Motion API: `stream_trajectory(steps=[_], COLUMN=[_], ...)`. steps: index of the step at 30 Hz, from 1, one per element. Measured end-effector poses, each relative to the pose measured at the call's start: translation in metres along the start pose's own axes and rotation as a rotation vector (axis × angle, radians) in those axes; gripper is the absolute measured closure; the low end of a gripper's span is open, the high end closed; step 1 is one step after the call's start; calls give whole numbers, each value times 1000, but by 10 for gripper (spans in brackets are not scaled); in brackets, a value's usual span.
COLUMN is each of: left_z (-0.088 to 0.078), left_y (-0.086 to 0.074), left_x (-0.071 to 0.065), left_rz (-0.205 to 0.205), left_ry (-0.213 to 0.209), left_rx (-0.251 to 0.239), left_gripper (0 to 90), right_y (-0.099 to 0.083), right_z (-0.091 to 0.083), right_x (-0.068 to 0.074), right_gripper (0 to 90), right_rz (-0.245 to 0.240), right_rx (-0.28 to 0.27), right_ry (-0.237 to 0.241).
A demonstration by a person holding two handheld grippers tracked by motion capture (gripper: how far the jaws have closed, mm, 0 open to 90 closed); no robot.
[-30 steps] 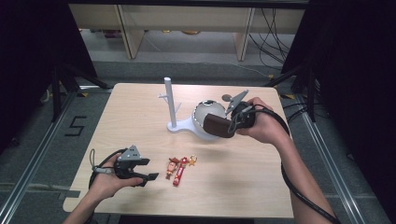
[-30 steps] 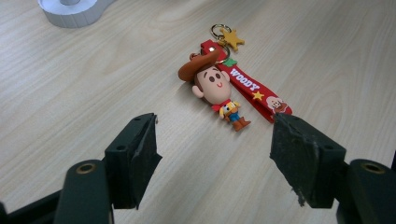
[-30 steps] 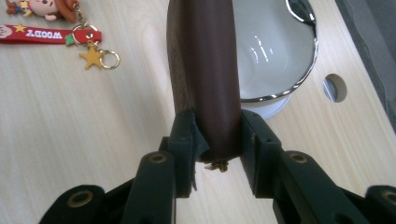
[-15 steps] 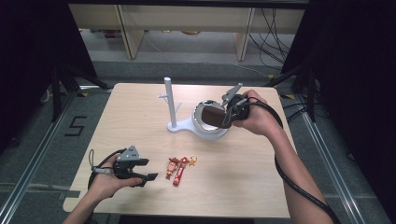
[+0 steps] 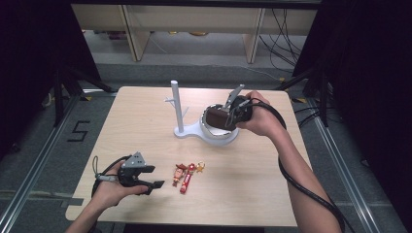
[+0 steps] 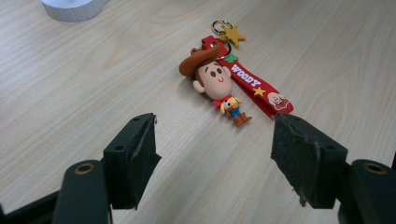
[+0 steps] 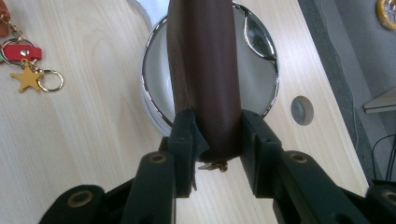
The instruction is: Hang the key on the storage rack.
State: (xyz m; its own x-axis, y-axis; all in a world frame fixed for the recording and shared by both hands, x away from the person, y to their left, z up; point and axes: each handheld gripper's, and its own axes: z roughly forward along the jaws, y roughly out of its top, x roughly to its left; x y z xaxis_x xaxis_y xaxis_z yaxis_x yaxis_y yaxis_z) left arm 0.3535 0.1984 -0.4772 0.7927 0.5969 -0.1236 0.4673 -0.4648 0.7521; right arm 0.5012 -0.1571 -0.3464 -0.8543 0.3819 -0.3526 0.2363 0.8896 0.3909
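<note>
So the right gripper (image 5: 221, 118) is clamped on a brown wallet-like thing (image 7: 205, 70), both pads pressing its sides, and it's holding it right over the round dish of the white stand (image 5: 214, 137). In the right gripper view the brown piece runs straight up the middle of the shiny chrome-rimmed dish (image 7: 261, 42), so it's above the dish; can't tell if it's touching the bottom.

Using the white stand as the landmark: its thin upright post (image 5: 177, 104) rises from the far-left end of the base, just beside the dish, with a little side peg near the top. That post is the one thing close enough to get in the way on that side. On the near side of the stand, a bit apart from it, lies a cowboy keychain (image 6: 215, 79) with a red strap (image 6: 254, 86) and a gold star charm (image 6: 232, 33), flat on the table (image 5: 145, 116). The left gripper (image 5: 150, 184) sits near-left of the stand, just beside the keychain, jaws wide apart with nothing between them, pointing at the little figure.

There's a small round hole (image 7: 301, 109) in the tabletop right of the stand, near the table's right edge.

Room-wise: lots of bare wood left of the stand and on the near-right side. The far edge of the table is not far behind the stand, and the right edge is pretty close to the hand (image 5: 260, 119) holding the right gripper.
</note>
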Motion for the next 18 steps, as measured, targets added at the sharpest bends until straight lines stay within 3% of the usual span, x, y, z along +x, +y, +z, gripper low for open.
stream_trajectory(steps=[2,9,10,18], left_z=[0,-1,0,0], left_y=[0,-1,-1,-2], left_x=[0,1,0,0], left_rz=[0,17,-3,-9], left_ry=[0,0,1,1], left_rx=[0,14,-2,-4], left_gripper=[301,301,301,299], right_y=[0,4,4,5], right_z=[1,10,11,21], right_x=[-1,-3,-3,-5], right_gripper=[689,689,689,688], right_rz=[-6,15,9,14], right_rx=[8,4,3,5], right_ry=[-16,-4,-10,-8])
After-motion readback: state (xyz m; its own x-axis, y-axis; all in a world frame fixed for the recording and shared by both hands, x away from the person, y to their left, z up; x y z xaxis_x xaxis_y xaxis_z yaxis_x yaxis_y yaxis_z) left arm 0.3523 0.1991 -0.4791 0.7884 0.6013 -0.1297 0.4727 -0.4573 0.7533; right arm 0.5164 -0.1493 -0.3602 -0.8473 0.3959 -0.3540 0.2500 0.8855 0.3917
